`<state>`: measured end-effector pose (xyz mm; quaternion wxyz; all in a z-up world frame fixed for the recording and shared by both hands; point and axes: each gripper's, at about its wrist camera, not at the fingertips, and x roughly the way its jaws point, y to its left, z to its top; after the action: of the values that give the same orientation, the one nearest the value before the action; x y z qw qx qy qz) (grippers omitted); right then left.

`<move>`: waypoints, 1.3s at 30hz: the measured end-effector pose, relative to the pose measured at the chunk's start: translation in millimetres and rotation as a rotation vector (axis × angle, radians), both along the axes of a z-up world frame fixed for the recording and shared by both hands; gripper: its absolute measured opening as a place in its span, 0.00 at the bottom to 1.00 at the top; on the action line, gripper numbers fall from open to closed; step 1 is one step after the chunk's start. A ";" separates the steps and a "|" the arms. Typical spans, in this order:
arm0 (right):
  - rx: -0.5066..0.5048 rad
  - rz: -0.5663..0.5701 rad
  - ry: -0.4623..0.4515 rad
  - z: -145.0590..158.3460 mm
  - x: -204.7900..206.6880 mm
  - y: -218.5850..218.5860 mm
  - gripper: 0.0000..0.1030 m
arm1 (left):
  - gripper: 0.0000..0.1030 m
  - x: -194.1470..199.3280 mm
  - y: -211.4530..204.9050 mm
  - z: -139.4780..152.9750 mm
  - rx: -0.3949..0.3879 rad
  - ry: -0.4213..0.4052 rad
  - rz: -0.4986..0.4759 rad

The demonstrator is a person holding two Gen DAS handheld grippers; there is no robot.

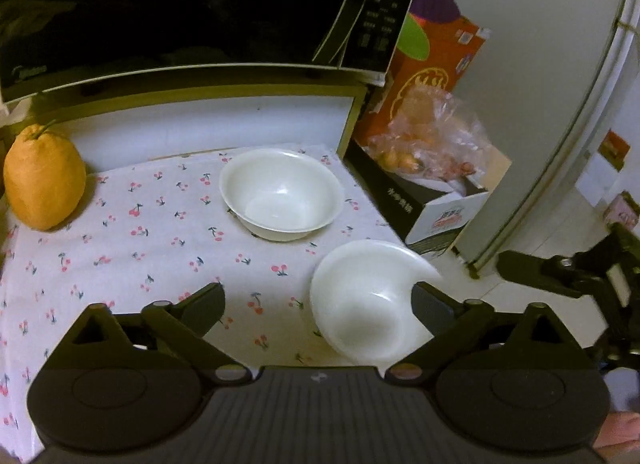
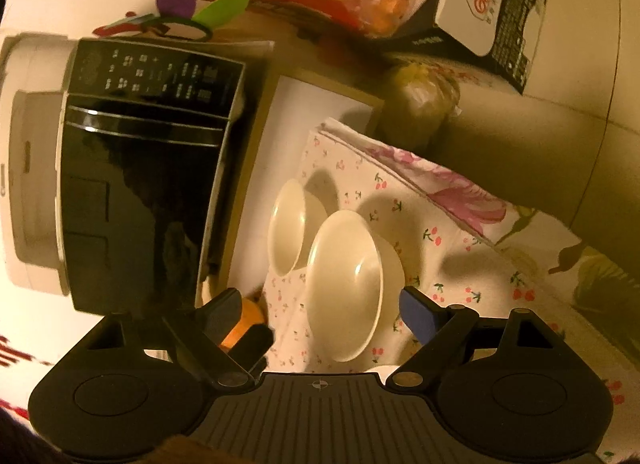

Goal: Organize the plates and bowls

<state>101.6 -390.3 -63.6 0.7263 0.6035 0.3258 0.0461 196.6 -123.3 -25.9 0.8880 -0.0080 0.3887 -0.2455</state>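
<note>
Two white bowls stand on a cherry-print cloth (image 1: 140,256). The far bowl (image 1: 282,193) (image 2: 290,227) sits upright near the back. The near bowl (image 1: 368,304) (image 2: 348,284) is at the cloth's right edge, looking blurred. My left gripper (image 1: 318,306) is open, and its right finger (image 1: 432,308) overlaps the near bowl's rim. My right gripper (image 2: 322,314) is open too, with the near bowl between its widely spread fingers and no pad pressing on it. In the left wrist view the right gripper (image 1: 560,276) shows at the far right, beyond the table edge.
A black microwave (image 1: 180,3) (image 2: 140,167) stands behind the cloth. A large orange fruit (image 1: 44,175) sits at the back left. Right of the table are a carton (image 1: 440,215) holding a plastic bag of fruit (image 1: 424,143), and a white door (image 1: 560,63).
</note>
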 end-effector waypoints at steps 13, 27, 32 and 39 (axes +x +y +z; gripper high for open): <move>0.015 -0.067 0.032 -12.3 6.7 3.9 0.79 | 0.44 32.7 -8.5 -17.1 -0.053 0.144 -0.027; -0.002 -0.112 0.079 -20.1 4.4 2.8 0.19 | 0.14 31.6 -12.7 -23.3 -0.048 0.157 -0.001; -0.019 -0.115 0.074 -17.7 3.2 2.4 0.11 | 0.11 29.9 -12.5 -20.7 -0.050 0.136 0.002; -0.020 -0.090 0.056 -7.9 5.0 4.2 0.11 | 0.10 26.1 -8.3 -9.7 -0.057 0.111 0.023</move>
<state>106.6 -386.1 -71.5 0.7243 0.6114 0.3187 -0.0068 222.7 -131.7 -35.5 0.8673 -0.0513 0.4299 -0.2455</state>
